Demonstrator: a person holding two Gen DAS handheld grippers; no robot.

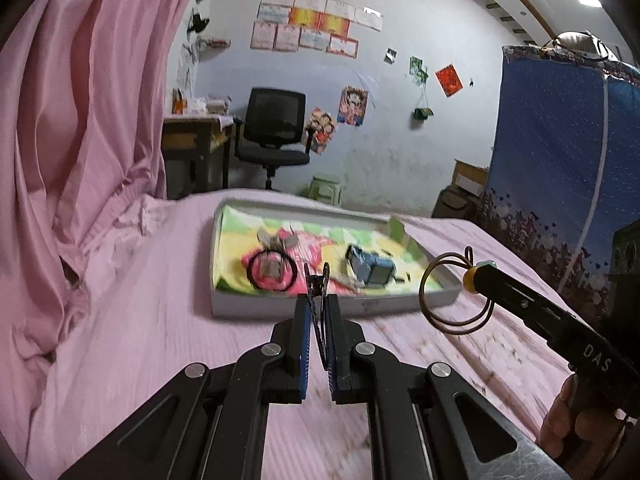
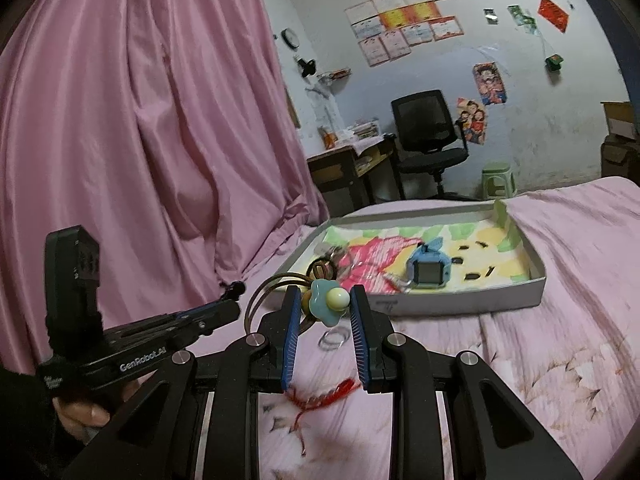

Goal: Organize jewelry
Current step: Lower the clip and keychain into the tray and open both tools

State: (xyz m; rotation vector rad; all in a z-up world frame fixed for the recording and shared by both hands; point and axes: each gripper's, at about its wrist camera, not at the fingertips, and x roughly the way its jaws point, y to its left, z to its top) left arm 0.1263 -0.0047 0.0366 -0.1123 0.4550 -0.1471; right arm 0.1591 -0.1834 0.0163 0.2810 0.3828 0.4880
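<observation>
My left gripper (image 1: pixel 318 304) is shut on a thin dark hair clip (image 1: pixel 317 284), which sticks out past the fingertips above the pink bed. My right gripper (image 2: pixel 326 290) is shut on a hair tie: a blue flower with a cream bead (image 2: pixel 329 303) sits between the pads, and brown elastic loops (image 1: pixel 452 300) hang from it. Beyond both lies a white box tray (image 1: pixel 332 307) with a colourful lining. It holds a black hair tie (image 1: pixel 272 271), silver clips (image 1: pixel 276 240) and a blue toy watch (image 2: pixel 426 266). The left gripper (image 2: pixel 234 308) shows at the left of the right wrist view.
A clear elastic ring (image 2: pixel 332 338) and a red string (image 2: pixel 324 396) lie on the pink bedsheet (image 1: pixel 140 320) under the right gripper. A pink curtain (image 1: pixel 80 120) hangs on the left. Several small dark clips (image 2: pixel 472 276) lie in the tray. A desk and office chair (image 1: pixel 274 132) stand beyond the bed.
</observation>
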